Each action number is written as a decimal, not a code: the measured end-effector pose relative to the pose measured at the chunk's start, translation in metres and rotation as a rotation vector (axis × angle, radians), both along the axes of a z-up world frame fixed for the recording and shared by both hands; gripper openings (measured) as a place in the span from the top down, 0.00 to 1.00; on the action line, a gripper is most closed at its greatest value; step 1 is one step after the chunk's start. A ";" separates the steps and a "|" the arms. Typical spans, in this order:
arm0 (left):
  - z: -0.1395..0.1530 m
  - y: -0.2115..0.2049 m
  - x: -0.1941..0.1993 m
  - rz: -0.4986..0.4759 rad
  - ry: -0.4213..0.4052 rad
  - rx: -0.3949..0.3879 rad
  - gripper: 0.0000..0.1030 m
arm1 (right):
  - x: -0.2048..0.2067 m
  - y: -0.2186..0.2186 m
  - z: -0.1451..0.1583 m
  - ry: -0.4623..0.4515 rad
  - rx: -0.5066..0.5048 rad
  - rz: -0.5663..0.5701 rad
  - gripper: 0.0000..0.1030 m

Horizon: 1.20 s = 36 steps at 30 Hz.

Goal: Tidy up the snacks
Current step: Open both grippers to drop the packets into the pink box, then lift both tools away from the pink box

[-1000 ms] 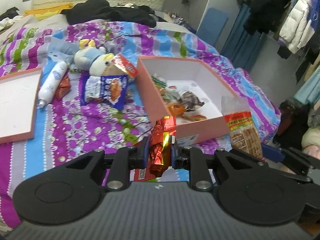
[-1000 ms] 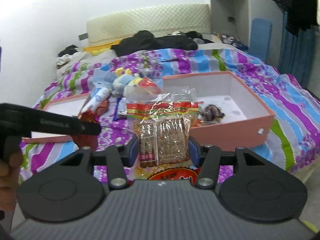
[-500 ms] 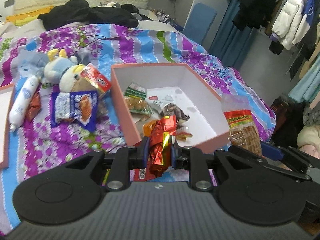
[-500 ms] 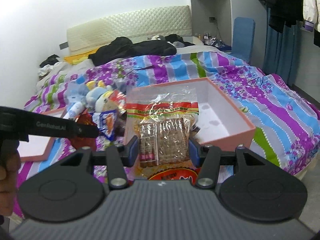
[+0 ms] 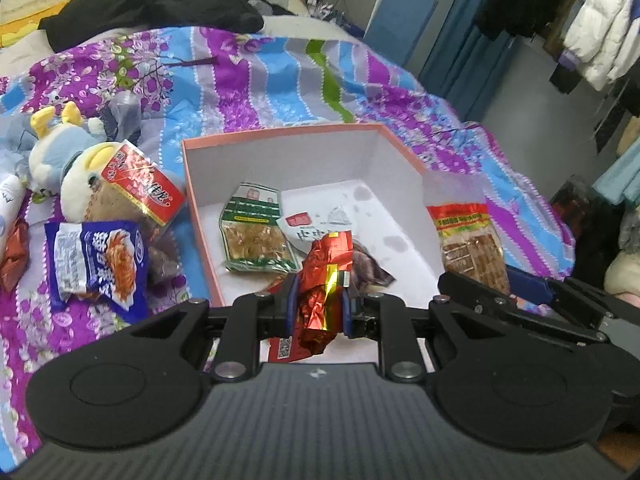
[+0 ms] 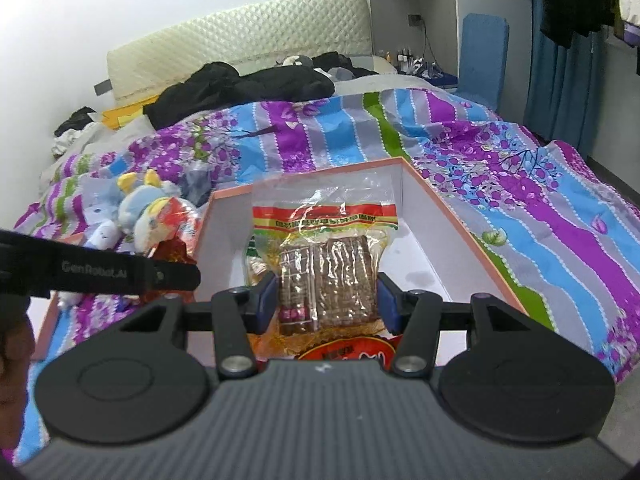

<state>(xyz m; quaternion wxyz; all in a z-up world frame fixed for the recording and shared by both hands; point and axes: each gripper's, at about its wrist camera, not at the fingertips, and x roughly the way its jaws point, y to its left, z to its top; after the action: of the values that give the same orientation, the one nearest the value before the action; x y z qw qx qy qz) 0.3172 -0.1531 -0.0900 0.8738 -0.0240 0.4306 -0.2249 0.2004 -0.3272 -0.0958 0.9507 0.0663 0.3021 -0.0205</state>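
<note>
Left tongs (image 5: 319, 295) clenched on crinkled red-and-gold foil snack packet (image 5: 322, 280), held over open pink cardboard box (image 5: 280, 136). Right tongs (image 6: 327, 297) clenched on clear bag of brown biscuits (image 6: 326, 264), above same box on striped purple-and-blue bed quilt (image 6: 520, 208).

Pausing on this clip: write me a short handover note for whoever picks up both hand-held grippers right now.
Left hand-held gripper: shut on a red foil snack, over the pink box's near edge.
Right hand-held gripper: shut on a clear cracker packet, also over the box.
Done: a green-labelled snack bag and a few other packets lie inside.
Left: release both into the box, then collect the blue noodle packet and red-labelled bag from the bedspread beside the plush toy.
</note>
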 end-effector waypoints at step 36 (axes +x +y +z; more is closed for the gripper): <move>0.065 0.075 -0.084 0.066 -0.116 -0.029 0.66 | -0.055 0.030 0.029 -0.012 0.050 0.012 0.33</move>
<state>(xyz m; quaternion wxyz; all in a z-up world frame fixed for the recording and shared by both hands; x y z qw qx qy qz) 0.2328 -0.0784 -0.0246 0.9037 -0.0378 0.3749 -0.2035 0.1449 -0.2968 -0.0668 0.9506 0.0882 0.2975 -0.0068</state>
